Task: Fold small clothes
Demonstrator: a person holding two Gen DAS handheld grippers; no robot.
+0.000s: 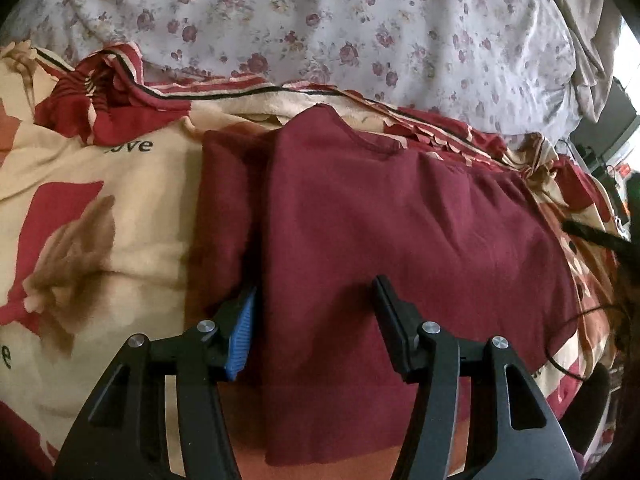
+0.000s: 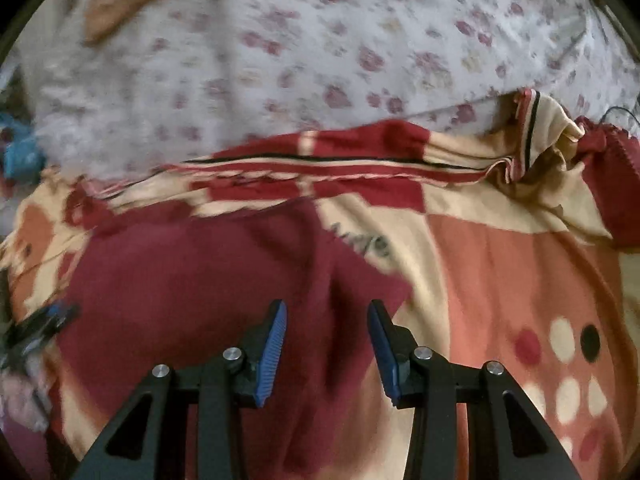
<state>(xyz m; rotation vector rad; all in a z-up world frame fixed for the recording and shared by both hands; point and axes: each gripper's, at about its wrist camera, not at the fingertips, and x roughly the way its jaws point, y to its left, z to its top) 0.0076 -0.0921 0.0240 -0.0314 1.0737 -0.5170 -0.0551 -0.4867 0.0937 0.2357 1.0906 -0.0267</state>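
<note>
A dark maroon garment [image 1: 400,220] lies folded lengthwise on the bed, its upper layer's long edge running down the left side. My left gripper [image 1: 316,284] hovers low over its near end with the jaws wide apart. The blue-padded left finger [image 1: 242,336] sits just outside that folded edge, and the right finger [image 1: 390,312] is over the top layer. Neither pad presses the cloth. In the blurred right wrist view, the garment [image 2: 180,280] fills the lower left. My right gripper [image 2: 327,302] stands open above the garment's right end, with nothing pinched.
The garment rests on a cream, red and orange patterned blanket [image 1: 100,208] [image 2: 500,260]. Behind it lies a white floral duvet [image 1: 320,20] [image 2: 320,60]. A black cable [image 1: 592,236] crosses the right edge. Beige cloth [image 1: 588,20] is bunched at the far right.
</note>
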